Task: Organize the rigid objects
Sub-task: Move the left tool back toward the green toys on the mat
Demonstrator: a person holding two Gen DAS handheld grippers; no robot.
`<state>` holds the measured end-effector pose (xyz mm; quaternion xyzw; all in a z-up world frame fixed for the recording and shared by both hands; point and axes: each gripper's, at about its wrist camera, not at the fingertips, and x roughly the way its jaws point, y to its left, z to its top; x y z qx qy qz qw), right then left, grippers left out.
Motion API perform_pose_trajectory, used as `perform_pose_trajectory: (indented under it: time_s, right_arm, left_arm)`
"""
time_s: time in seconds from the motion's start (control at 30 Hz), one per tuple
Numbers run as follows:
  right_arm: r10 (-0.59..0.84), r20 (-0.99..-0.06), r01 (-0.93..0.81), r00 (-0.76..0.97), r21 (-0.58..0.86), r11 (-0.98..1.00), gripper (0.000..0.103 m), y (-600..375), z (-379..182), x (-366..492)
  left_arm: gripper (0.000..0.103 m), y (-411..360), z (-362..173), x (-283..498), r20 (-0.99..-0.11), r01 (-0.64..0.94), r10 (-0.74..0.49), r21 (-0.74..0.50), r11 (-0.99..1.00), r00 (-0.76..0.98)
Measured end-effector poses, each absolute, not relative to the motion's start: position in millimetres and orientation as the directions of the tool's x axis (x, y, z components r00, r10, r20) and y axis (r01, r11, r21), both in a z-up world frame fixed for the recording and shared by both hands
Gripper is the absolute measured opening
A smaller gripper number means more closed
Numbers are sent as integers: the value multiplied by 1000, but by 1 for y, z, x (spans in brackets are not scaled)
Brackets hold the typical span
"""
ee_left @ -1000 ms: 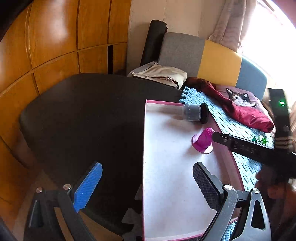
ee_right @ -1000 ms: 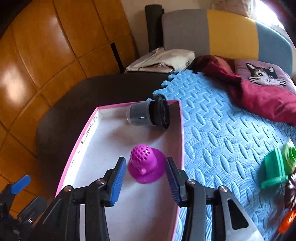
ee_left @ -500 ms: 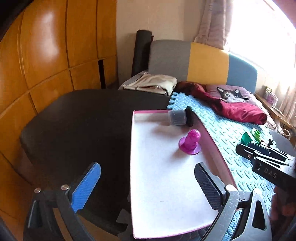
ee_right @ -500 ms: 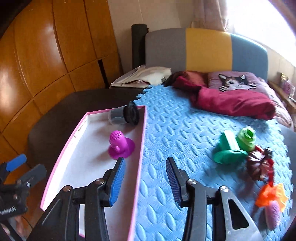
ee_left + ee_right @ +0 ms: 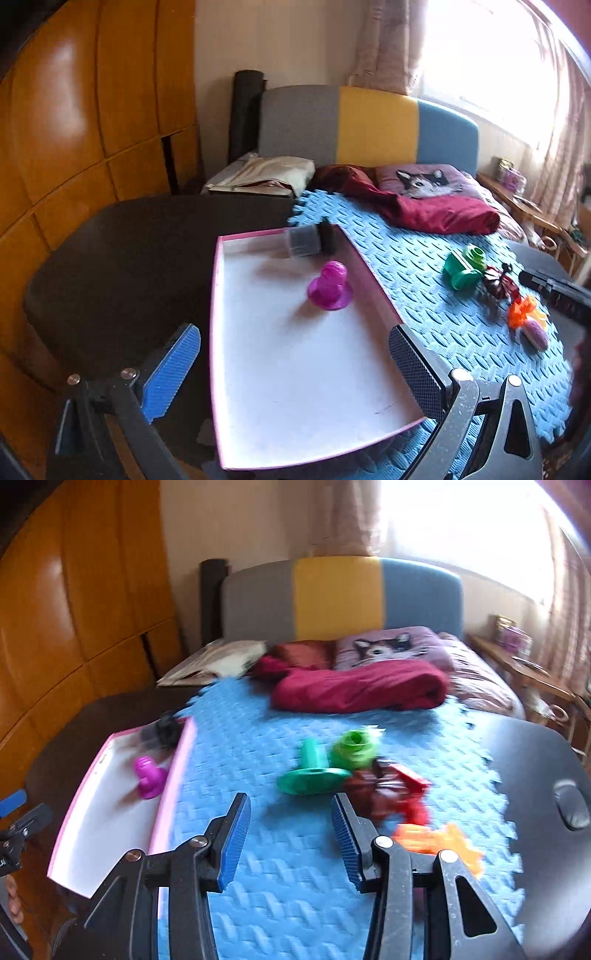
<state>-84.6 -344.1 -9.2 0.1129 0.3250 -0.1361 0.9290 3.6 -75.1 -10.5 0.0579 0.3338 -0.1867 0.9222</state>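
Observation:
A pink-rimmed white tray (image 5: pixel 295 373) lies on the dark table; it also shows in the right wrist view (image 5: pixel 107 812). A magenta toy (image 5: pixel 330 285) and a grey cup with a black lid (image 5: pixel 310 240) lie in it. My left gripper (image 5: pixel 291 369) is open and empty over the tray's near end. My right gripper (image 5: pixel 290 834) is open and empty above the blue foam mat (image 5: pixel 258 760). Just beyond it lie a dark green piece (image 5: pixel 310 770), a light green piece (image 5: pixel 352 751), a brown-red toy (image 5: pixel 388 790) and an orange toy (image 5: pixel 439 843).
A red blanket (image 5: pixel 362 688) and a cat pillow (image 5: pixel 391 644) lie at the mat's far end. A striped headboard (image 5: pixel 340 598) stands behind. Wooden wardrobe panels (image 5: pixel 74 129) fill the left. A pink oval toy (image 5: pixel 533 332) lies by the orange one.
My right gripper has let go of the magenta toy, drawn out of the tray and swung right over the mat toward the green and orange toys. The left gripper has risen and pulled back.

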Motion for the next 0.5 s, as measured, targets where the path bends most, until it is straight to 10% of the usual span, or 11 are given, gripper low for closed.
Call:
perform_pose_trajectory:
  time_s: [0.5]
  right_arm:
    - [-316,-678,605,664,238,760,50,-475,-29,-134]
  left_arm:
    - [103,-139,-7,4,-680,528,-412,-43,848,606]
